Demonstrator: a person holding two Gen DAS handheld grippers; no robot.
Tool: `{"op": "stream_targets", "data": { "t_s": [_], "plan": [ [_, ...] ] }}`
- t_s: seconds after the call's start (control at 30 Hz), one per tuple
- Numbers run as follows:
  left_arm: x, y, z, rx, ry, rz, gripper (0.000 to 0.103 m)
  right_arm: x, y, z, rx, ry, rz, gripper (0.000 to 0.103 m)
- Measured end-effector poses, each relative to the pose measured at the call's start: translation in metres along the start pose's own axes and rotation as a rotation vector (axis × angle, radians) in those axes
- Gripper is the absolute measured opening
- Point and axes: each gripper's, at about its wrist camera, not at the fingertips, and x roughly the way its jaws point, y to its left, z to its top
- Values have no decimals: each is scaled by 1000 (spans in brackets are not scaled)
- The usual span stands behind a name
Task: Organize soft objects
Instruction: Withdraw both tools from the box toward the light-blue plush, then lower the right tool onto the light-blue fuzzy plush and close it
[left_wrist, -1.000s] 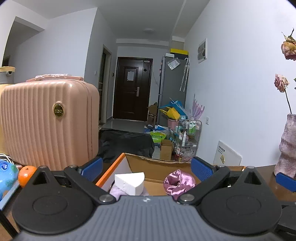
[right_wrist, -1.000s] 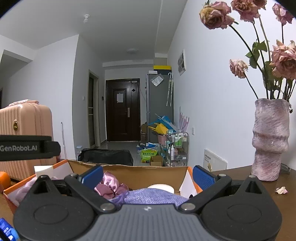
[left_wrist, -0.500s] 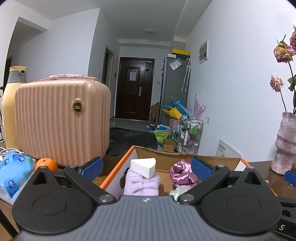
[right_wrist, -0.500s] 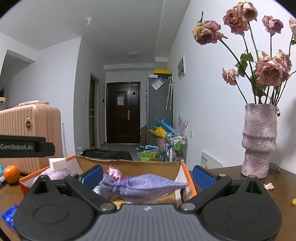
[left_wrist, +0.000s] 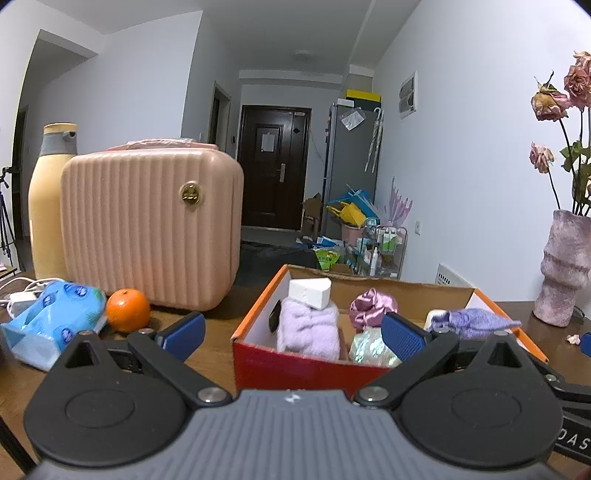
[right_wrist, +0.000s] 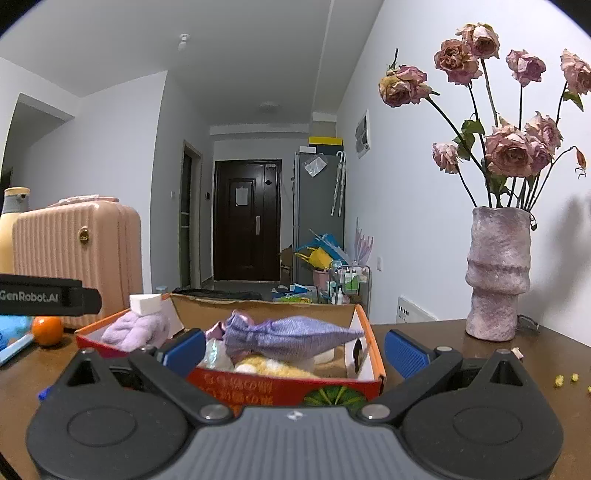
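An orange and red cardboard box (left_wrist: 295, 363) (right_wrist: 288, 386) stands on the brown table. Inside lie a folded lilac towel (left_wrist: 308, 328) (right_wrist: 135, 328) with a white sponge wedge (left_wrist: 309, 292) (right_wrist: 144, 303) on top, a pink satin scrunchie (left_wrist: 373, 306), an iridescent pouch (left_wrist: 369, 349), a purple drawstring bag (left_wrist: 472, 324) (right_wrist: 291, 338) and a yellow plush item (right_wrist: 269, 367). My left gripper (left_wrist: 291, 332) is open and empty, just in front of the box. My right gripper (right_wrist: 293, 347) is open and empty, in front of the box's right end.
A pink ribbed suitcase (left_wrist: 151, 229) and a cream bottle (left_wrist: 46, 199) stand at the left. An orange (left_wrist: 128, 310) and a blue tissue pack (left_wrist: 51, 325) lie before them. A lilac vase (right_wrist: 496, 273) of dried roses stands at the right, with crumbs (right_wrist: 565, 378) nearby.
Both grippers have drawn back from above the box. The purple drawstring bag, earlier close between the right fingers, now lies in the box.
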Motion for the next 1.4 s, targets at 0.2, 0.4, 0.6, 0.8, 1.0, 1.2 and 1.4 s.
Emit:
{"op": "stream_targets", "data": {
  "t_s": [0.2,0.4,0.6,0.8,1.0,1.2,1.4],
  "plan": [
    [-17,11,-7,3,23,-1,103,-22,5,-5,-8,18,6,103],
    [-33,21,-14,13,43,-5,103,-42,9,-10,-15,43,17,103],
    [-50,30,-21,30,64,-15,103,-57,14,-15,-17,70,26,103],
    [-64,37,-29,50,94,-26,103,-69,19,-19,-18,103,38,103],
    [-76,48,-36,70,129,-41,103,-78,22,-23,-5,129,50,103],
    [-84,58,-43,99,157,-61,103,-78,29,-25,-21,155,57,103],
    [-81,64,-42,78,174,-68,103,-63,37,-27,-16,220,64,103]
  ]
}}
